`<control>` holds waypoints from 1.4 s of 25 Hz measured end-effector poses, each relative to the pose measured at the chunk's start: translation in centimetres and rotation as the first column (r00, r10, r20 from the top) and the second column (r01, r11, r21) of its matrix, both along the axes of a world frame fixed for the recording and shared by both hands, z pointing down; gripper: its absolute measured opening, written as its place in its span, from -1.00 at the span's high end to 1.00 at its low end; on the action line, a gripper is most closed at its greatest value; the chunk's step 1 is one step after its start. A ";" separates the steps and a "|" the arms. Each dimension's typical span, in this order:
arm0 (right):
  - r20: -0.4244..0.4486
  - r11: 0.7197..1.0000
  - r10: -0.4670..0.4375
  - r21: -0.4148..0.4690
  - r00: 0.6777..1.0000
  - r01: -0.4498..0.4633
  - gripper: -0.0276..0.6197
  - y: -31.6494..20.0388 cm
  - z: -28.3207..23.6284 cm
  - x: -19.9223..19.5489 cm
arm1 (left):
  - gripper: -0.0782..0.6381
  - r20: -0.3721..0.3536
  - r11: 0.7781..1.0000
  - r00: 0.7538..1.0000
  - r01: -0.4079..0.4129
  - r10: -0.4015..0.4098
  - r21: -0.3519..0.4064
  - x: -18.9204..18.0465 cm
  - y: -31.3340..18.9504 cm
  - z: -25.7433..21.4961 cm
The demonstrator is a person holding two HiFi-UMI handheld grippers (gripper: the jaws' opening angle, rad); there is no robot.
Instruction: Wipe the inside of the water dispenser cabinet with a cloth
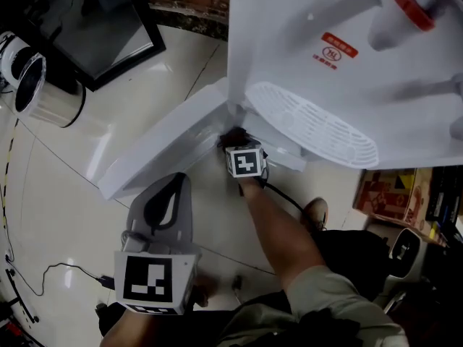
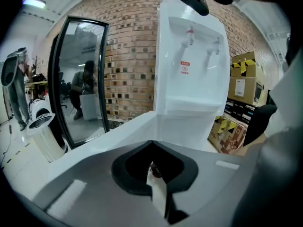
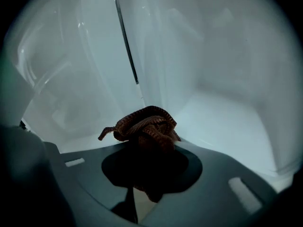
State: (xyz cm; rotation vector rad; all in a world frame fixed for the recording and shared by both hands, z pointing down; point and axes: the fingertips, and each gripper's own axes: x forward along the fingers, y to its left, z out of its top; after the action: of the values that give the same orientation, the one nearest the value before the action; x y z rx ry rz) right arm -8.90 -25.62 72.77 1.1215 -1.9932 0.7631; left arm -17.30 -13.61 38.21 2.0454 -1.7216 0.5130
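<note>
A cloth (image 3: 144, 126) is gripped in the right claw (image 3: 147, 150), with the cabinet (image 3: 227, 79) just ahead; the left claw (image 2: 154, 171) is closed on nothing.

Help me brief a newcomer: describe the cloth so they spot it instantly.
Find the tall white dispenser; its low cabinet stands open. Inside, the right gripper clamps a crumpled dark-brown cloth, the only brown thing among white walls.
</note>
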 end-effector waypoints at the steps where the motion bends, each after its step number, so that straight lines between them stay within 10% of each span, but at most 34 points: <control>1: -0.013 1.000 0.003 -0.002 1.000 -0.003 0.58 -0.1 0.3 0.3 | 0.78 -0.002 1.000 1.000 0.007 -0.007 -0.002 -0.1 -0.1 0.0; 11: -0.019 0.997 0.079 -0.023 0.997 -0.080 0.58 -0.5 0.3 3.7 | 0.78 0.017 1.000 1.000 -0.015 0.015 0.001 1.2 -1.2 0.0; 24: -0.165 0.968 0.243 -0.022 0.956 -0.250 0.58 2.9 0.1 18.8 | 0.78 0.056 0.987 0.990 -0.137 0.133 0.079 6.0 -1.6 -1.4; 35: -0.231 0.918 0.351 -0.105 0.907 -0.382 0.58 5.7 0.9 26.8 | 0.78 0.057 0.993 0.998 0.003 -0.010 0.117 2.6 -0.4 -3.3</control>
State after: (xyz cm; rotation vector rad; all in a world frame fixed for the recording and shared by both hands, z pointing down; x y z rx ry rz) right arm 17.89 -19.95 73.72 1.4459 -1.5416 0.9261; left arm -14.71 -13.99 34.95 2.1235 -1.8312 0.4845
